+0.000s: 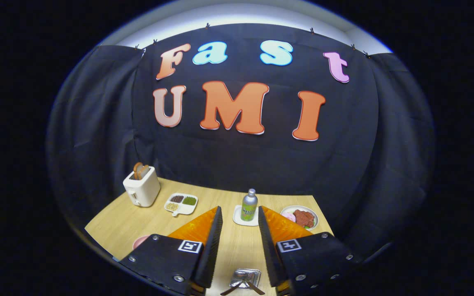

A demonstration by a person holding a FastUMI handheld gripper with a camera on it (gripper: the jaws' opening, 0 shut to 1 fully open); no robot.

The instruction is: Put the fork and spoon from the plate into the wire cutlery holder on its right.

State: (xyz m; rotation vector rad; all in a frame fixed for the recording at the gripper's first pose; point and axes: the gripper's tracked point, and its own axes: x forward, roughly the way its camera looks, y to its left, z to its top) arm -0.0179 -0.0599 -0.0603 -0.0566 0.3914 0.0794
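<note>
Wooden bench (138,224) carries one white toaster (141,187) holding toast, one divided dish (181,203) with three fillings, one bottle (249,205) on a coaster, one plate of food (300,217). Claw (239,218) open wide, gripping nothing. Low between its fingers: a metallic, poorly resolved item, possibly the cutlery (244,281).

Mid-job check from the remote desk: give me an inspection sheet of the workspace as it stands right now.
Surface: light wooden table.
Job's things: small metal piece low between the fingers, too unclear to name.
Clutter: white toaster holding toast; divided dish; bottle on white coaster, just ahead of the fingers; plate of food; pink item.
Grippers: gripper jaws apart, holding nothing.
Cables: nothing seen.
Surroundings: black cloth wall.
</note>
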